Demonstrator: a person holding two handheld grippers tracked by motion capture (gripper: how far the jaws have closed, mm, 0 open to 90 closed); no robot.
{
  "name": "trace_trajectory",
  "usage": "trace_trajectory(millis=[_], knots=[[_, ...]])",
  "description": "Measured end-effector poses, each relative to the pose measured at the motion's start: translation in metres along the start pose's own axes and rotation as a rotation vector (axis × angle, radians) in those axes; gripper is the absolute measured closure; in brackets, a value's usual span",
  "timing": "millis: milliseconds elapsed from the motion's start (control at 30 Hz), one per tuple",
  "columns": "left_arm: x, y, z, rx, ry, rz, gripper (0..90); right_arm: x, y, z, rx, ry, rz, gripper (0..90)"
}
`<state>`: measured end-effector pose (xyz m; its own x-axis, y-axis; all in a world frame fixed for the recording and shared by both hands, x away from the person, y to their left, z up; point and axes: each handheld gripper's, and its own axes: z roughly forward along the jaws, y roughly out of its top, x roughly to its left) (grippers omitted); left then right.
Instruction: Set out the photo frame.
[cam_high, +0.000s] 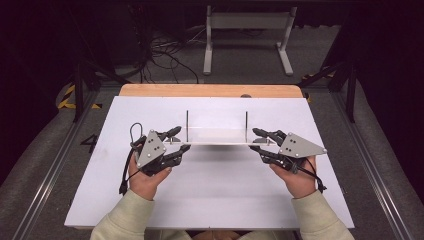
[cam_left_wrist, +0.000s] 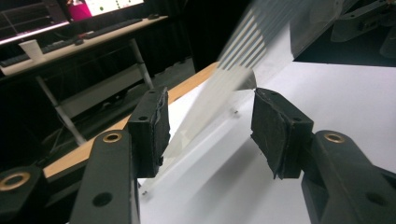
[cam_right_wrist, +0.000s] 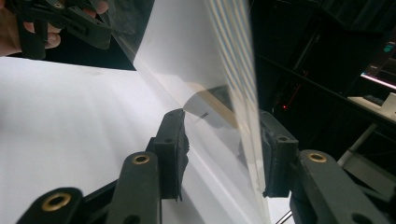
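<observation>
Left gripper (cam_high: 176, 141) sits wide open at the left end of the clear rack (cam_high: 216, 136), jaws on either side of its edge, pads (cam_left_wrist: 152, 128) apart from it. Right gripper (cam_high: 259, 140) is also open at the rack's right end, its edge running between the jaws; contact unclear. One rack, mid-table (cam_high: 210, 190), with two dark upright posts (cam_high: 187, 125); two grippers, two hands (cam_high: 144, 181).

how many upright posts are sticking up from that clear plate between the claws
2. The left post rises near the left claw; the right post rises near the right claw.
</observation>
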<state>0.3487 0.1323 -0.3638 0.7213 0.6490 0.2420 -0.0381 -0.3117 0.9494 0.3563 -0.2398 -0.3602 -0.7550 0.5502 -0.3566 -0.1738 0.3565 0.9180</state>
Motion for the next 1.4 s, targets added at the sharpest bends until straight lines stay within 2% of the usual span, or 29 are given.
trace_trajectory(millis=[100, 167, 233, 367, 500, 667, 700, 800, 967, 1267, 1400], knots=[[-0.003, 0.006, -0.006, -0.015, 0.016, 0.017, 49.3, 0.002, 0.007, -0.004, -0.01, -0.016, -0.033, 59.2], [-0.004, 0.008, -0.008, -0.025, 0.021, 0.023, 50.1, 0.003, 0.008, -0.005, -0.014, -0.02, -0.038, 59.2], [-0.006, 0.012, -0.012, -0.04, 0.027, 0.033, 50.6, 0.006, 0.015, -0.009, -0.028, -0.045, -0.063, 59.5], [-0.01, 0.02, -0.02, -0.055, 0.039, 0.069, 53.2, 0.009, 0.024, -0.016, -0.041, -0.064, -0.09, 59.5], [-0.009, 0.026, -0.027, -0.071, 0.021, 0.046, 53.6, 0.014, 0.032, -0.021, -0.049, -0.077, -0.102, 59.5], [-0.007, 0.034, -0.036, -0.088, -0.03, -0.006, 53.7, 0.021, 0.043, -0.028, -0.056, -0.08, -0.121, 59.7], [-0.008, 0.035, -0.037, -0.092, -0.034, -0.017, 53.9, 0.022, 0.046, -0.029, -0.069, -0.073, -0.112, 60.0], [-0.01, 0.04, -0.042, -0.087, -0.046, -0.021, 53.9, 0.025, 0.052, -0.034, -0.065, -0.063, -0.081, 60.1], [-0.012, 0.049, -0.049, -0.08, -0.055, -0.021, 54.2, 0.029, 0.059, -0.04, -0.068, -0.062, -0.084, 60.5], [-0.013, 0.053, -0.052, -0.03, -0.115, -0.091, 56.3, 0.027, 0.064, -0.048, -0.047, -0.014, 0.006, 60.4], [-0.014, 0.052, -0.05, -0.031, -0.117, -0.103, 56.2, 0.025, 0.062, -0.047, -0.04, -0.006, 0.027, 59.8]])
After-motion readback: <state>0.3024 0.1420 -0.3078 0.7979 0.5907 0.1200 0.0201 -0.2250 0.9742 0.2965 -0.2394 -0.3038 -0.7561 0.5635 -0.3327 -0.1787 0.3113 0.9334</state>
